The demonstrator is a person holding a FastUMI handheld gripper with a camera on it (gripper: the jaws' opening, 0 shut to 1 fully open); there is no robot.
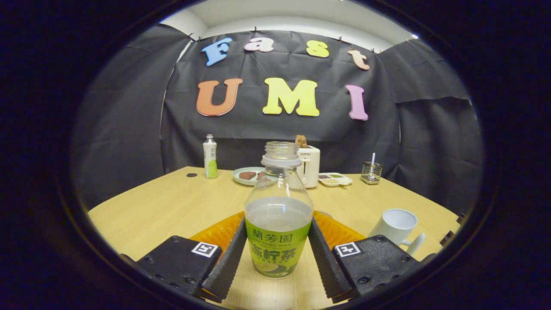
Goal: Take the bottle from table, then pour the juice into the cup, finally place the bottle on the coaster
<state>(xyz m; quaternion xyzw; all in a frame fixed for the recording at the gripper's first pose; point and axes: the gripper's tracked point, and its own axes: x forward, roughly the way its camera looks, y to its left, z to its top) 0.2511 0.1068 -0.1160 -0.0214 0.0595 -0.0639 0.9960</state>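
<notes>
Gripper (277, 254): both fingers press the sides of the bottle, jaws pinching it at the label.
Bottle: clear plastic bottle with a green label (278, 215), uncapped, upright, part full of pale liquid, held between the fingers.
Coaster: orange ribbed round coaster (219, 232) behind the bottle; whether the bottle's base rests on the table is hard to tell.
Cup: white ceramic mug (398, 228) just beyond the right-hand finger.
Table: pale wooden tabletop (172, 202).
Far edge: white toaster (309, 165), pale green plate (247, 175), second small bottle (210, 157).
</notes>
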